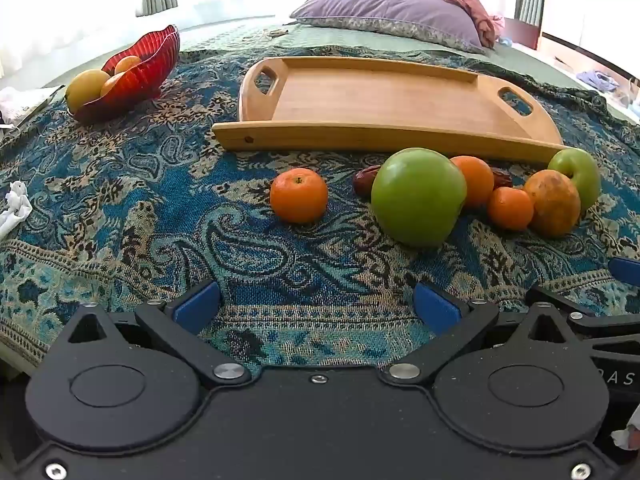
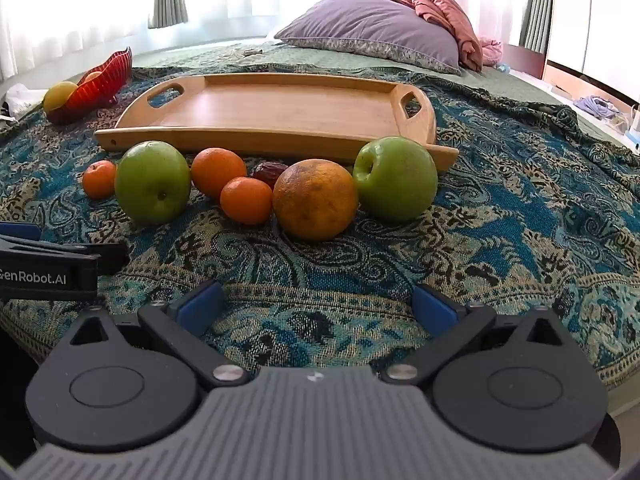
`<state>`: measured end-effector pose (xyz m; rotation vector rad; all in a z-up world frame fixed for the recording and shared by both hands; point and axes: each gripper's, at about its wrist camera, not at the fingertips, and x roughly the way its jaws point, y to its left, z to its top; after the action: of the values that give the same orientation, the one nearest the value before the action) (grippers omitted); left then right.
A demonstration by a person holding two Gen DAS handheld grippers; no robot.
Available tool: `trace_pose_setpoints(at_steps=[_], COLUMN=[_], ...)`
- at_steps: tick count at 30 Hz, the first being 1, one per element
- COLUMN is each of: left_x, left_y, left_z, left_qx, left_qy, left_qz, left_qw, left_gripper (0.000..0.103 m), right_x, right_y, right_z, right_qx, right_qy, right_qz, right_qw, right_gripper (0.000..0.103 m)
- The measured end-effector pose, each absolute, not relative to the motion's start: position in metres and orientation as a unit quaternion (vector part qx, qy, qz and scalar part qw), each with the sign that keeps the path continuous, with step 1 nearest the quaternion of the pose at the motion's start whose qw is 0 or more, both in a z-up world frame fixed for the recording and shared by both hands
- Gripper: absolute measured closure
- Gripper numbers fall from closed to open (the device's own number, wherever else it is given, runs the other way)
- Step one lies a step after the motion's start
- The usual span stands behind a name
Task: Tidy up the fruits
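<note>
Loose fruit lies on the patterned blue cloth in front of an empty wooden tray (image 1: pixel 384 100) (image 2: pixel 280 108). In the left wrist view a small orange (image 1: pixel 298 195) sits apart, left of a large green apple (image 1: pixel 418 197). In the right wrist view I see that green apple (image 2: pixel 153 182), several oranges, a big blotchy orange (image 2: pixel 315 199), a second green apple (image 2: pixel 395 178) and a dark date (image 2: pixel 270 173). My left gripper (image 1: pixel 318 306) is open and empty, short of the fruit. My right gripper (image 2: pixel 318 306) is open and empty too.
A red glass bowl (image 1: pixel 144 72) (image 2: pixel 102 80) holding yellow and orange fruit stands at the far left. A purple pillow (image 1: pixel 388 8) lies behind the tray. Crumpled white paper (image 1: pixel 14 208) lies at the left edge. The left gripper's side (image 2: pixel 48 268) shows beside my right one.
</note>
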<state>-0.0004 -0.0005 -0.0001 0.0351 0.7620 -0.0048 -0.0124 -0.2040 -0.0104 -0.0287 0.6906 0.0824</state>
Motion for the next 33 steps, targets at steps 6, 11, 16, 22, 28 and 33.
trace_pose_setpoints(at_steps=[6, 11, 16, 22, 28, 33], left_x=[-0.0009, -0.0026, -0.0037, -0.0043, -0.0008, -0.0015], left_y=[0.0000, 0.0005, -0.0029, -0.0022, -0.0019, -0.0030], left_z=[-0.0005, 0.0008, -0.0006, -0.0007, -0.0012, 0.0009], left_qx=[0.016, 0.015, 0.016, 0.017, 0.019, 0.020], left_qy=[0.373, 0.372, 0.374, 0.373, 0.373, 0.372], left_qz=[-0.003, -0.003, -0.004, -0.003, -0.002, -0.003], left_qw=[0.928, 0.928, 0.927, 0.928, 0.928, 0.928], left_gripper=[0.000, 0.000, 0.000, 0.000, 0.000, 0.000], right_x=[-0.0125, -0.0126, -0.0125, -0.0125, -0.0125, -0.0126], right_y=[-0.2038, -0.2035, -0.2036, -0.2036, -0.2036, -0.2034], right_z=[-0.0104, -0.0103, -0.0101, -0.0101, -0.0103, -0.0103], right_qx=[-0.014, -0.014, -0.014, -0.014, -0.015, -0.015], right_qy=[0.338, 0.339, 0.339, 0.338, 0.338, 0.338], right_qz=[0.041, 0.040, 0.040, 0.040, 0.040, 0.040], right_qw=[0.940, 0.940, 0.940, 0.940, 0.940, 0.940], right_gripper=[0.000, 0.000, 0.000, 0.000, 0.000, 0.000])
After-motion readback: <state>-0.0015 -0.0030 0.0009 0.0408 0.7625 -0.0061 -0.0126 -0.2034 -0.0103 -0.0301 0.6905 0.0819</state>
